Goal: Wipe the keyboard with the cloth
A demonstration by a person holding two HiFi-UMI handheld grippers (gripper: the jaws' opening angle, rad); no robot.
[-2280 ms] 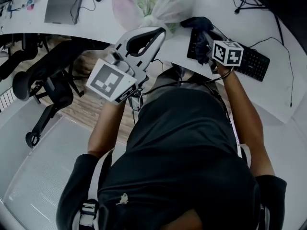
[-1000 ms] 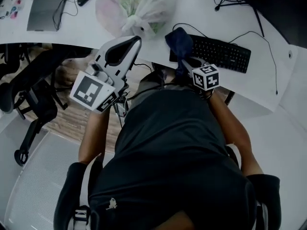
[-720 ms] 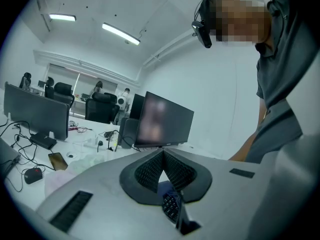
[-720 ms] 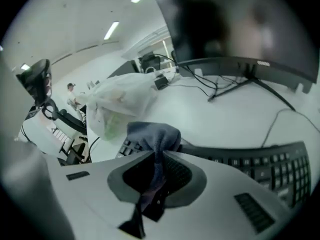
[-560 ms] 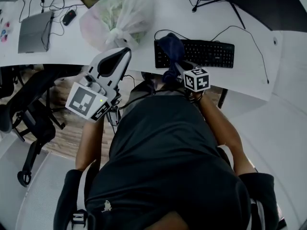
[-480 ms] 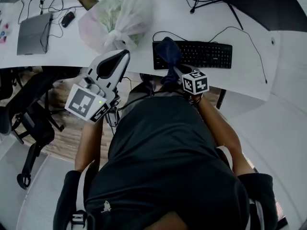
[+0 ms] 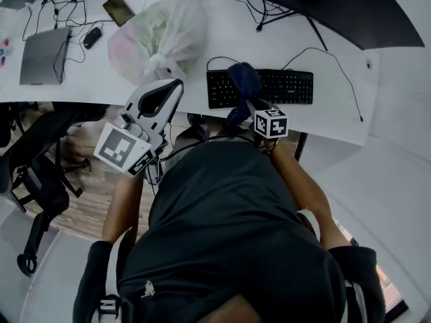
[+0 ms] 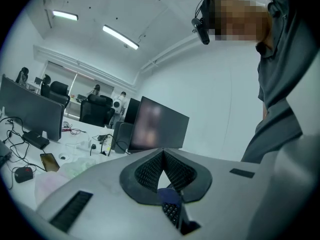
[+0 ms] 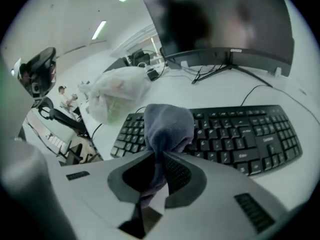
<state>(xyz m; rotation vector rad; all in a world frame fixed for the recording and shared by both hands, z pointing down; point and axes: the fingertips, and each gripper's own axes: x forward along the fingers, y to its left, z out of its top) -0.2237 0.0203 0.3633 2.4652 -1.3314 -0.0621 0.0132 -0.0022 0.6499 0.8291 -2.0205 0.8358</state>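
Observation:
A black keyboard (image 7: 269,87) (image 9: 235,131) lies on the white desk (image 7: 337,113) near its front edge. My right gripper (image 7: 248,103) (image 9: 161,153) is shut on a dark blue cloth (image 7: 242,81) (image 9: 167,125). The bunched cloth sticks up past the jaws and hangs over the keyboard's left-middle keys; whether it touches them I cannot tell. My left gripper (image 7: 161,98) (image 8: 163,153) is held up at the desk's front edge, left of the keyboard, tilted upward, its jaws shut with nothing between them.
A tied translucent plastic bag (image 7: 161,36) (image 9: 117,96) sits left of the keyboard. A large monitor (image 7: 323,9) (image 9: 225,21) stands behind it. A laptop (image 7: 42,56), phone (image 7: 119,9), mouse (image 7: 91,37) and cables lie at the far left. An office chair (image 7: 34,173) stands left of the person.
The head view has shifted, so the desk and keyboard sit squarer and farther. The right gripper with the cloth has stayed over the keyboard's left part. The left gripper stays raised.

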